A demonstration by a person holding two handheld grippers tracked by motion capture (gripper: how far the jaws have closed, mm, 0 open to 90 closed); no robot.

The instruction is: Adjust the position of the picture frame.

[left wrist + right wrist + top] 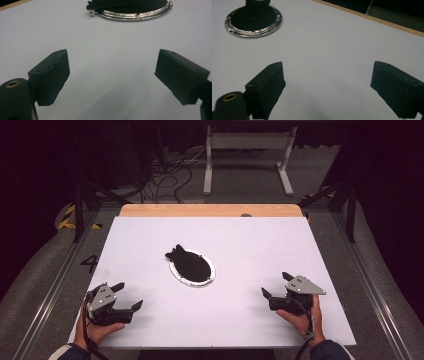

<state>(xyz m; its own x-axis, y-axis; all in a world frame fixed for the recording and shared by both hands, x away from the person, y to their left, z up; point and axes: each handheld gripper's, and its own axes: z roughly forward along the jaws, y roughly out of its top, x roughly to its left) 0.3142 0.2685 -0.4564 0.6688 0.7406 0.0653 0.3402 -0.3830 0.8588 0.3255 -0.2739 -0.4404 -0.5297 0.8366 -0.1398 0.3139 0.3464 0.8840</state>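
Black cloth (187, 263) lay on silver-rimmed oval plate (175, 272), table (250, 245) centre. Left gripper (131, 296), right gripper (276, 285) both open, empty, well apart from it. Best approach: slow, low, pinch cloth edge, not rim.

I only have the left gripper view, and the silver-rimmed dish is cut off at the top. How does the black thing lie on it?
Observer: In the high view, the black thing covers most of the oval dish, and its far end overhangs the rim.
Operator: Where are the right tongs?
Observer: The right tongs are open and empty, near right on the table, well apart from the dish.
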